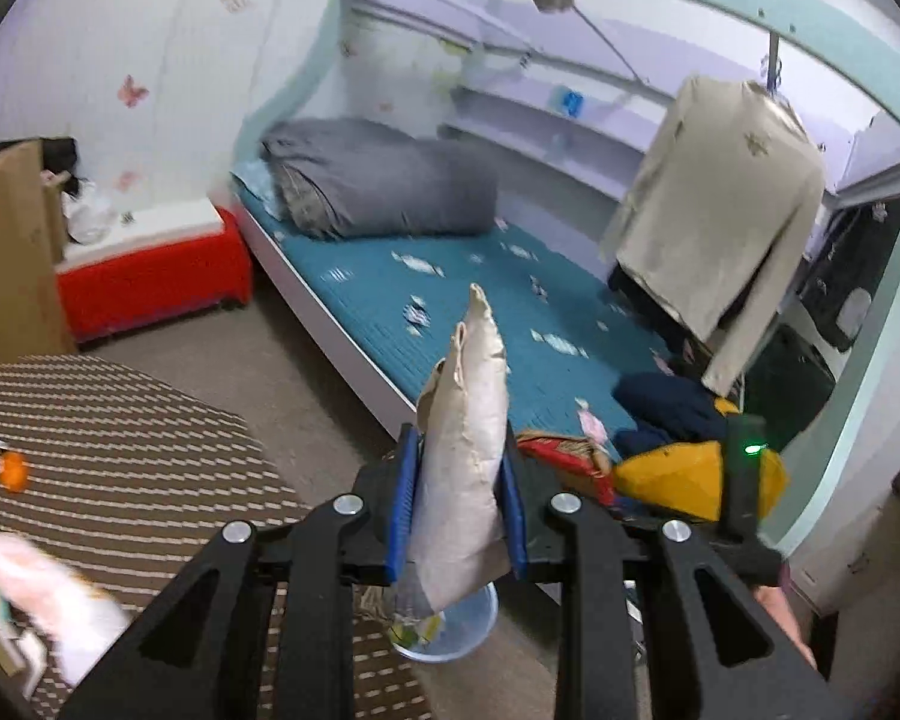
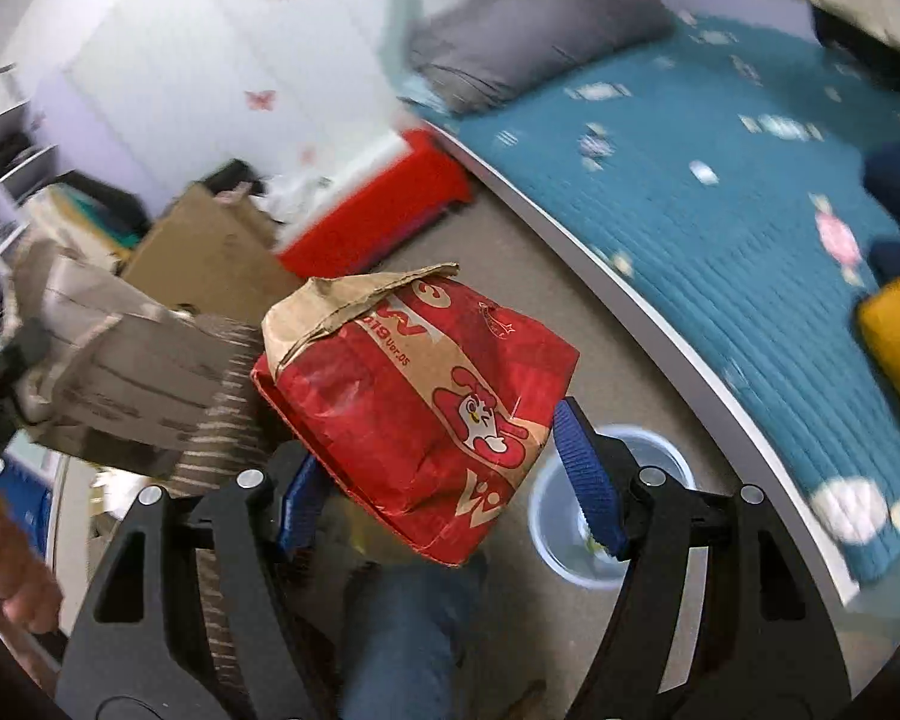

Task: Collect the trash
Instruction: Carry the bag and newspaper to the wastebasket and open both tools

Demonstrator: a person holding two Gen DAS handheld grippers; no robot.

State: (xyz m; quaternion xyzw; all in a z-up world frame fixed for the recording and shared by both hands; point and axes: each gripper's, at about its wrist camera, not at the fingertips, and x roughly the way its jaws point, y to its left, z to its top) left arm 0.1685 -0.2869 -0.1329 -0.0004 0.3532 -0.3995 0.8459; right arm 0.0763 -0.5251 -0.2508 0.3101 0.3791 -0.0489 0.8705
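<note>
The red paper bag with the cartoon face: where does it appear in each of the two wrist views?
Left wrist view: the red paper bag shows only partly, low and right of centre, behind the left gripper, which grips a crumpled pale bag.
Right wrist view: it fills the centre, between the fingers of the right gripper.
Shared landmark: the clear bin on the floor.

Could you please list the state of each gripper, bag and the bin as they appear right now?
left gripper: shut on the plain paper bag.
plain paper bag: crumpled, pinched upright between the blue pads.
right gripper: jaws wide; the red paper bag sits between them.
red paper bag: top folded over, tilted; grip contact unclear.
bin: open-topped, on the floor below the bags, some trash inside.
</note>
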